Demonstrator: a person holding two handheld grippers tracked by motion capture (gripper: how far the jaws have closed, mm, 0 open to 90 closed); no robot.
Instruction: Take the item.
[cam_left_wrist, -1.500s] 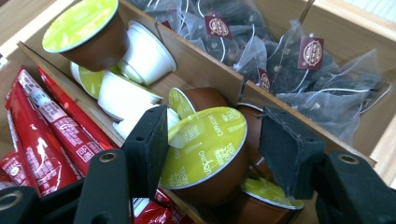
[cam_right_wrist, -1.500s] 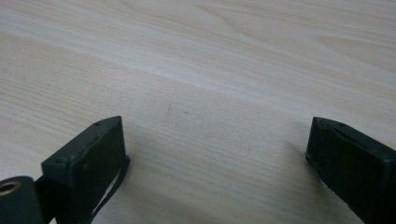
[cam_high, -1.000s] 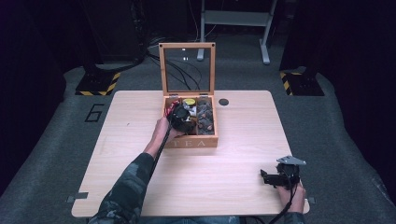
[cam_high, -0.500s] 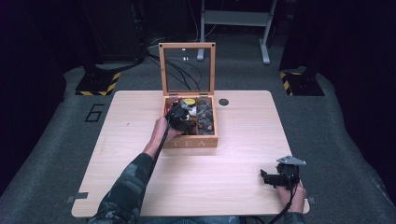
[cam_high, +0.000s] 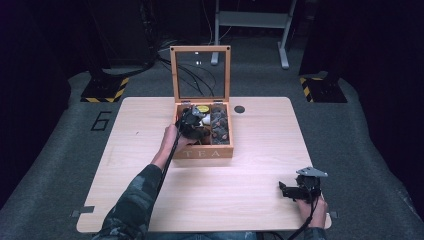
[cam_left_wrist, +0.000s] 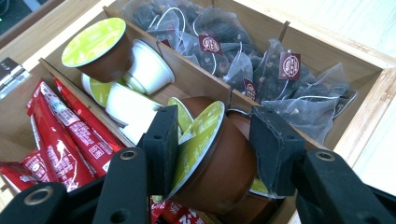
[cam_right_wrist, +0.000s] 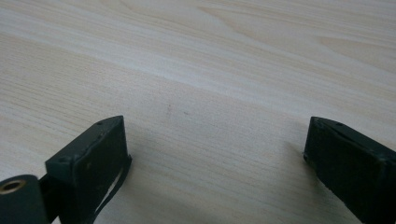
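Note:
A wooden tea box (cam_high: 205, 152) marked TEA stands open at the table's middle, its glass lid upright. My left gripper (cam_high: 191, 122) reaches into it. In the left gripper view my left gripper (cam_left_wrist: 215, 140) is shut on a brown coffee capsule (cam_left_wrist: 219, 161) with a green foil top, held just above the middle compartment. More capsules (cam_left_wrist: 100, 46), brown and white, lie behind it. Red sachets (cam_left_wrist: 70, 130) fill the left compartment, and mesh tea bags (cam_left_wrist: 261, 70) fill the right one. My right gripper (cam_high: 292, 191) rests near the table's front right corner, open (cam_right_wrist: 215, 154) over bare wood.
A small dark round hole (cam_high: 239, 109) sits in the tabletop right of the box. The box's wooden dividers (cam_left_wrist: 196, 79) separate the compartments. Black cables trail from both grippers. Dark floor and stands with yellow-black bases (cam_high: 102, 90) surround the table.
The left gripper has shifted slightly inside the box, over the middle compartment. The right gripper has not moved.

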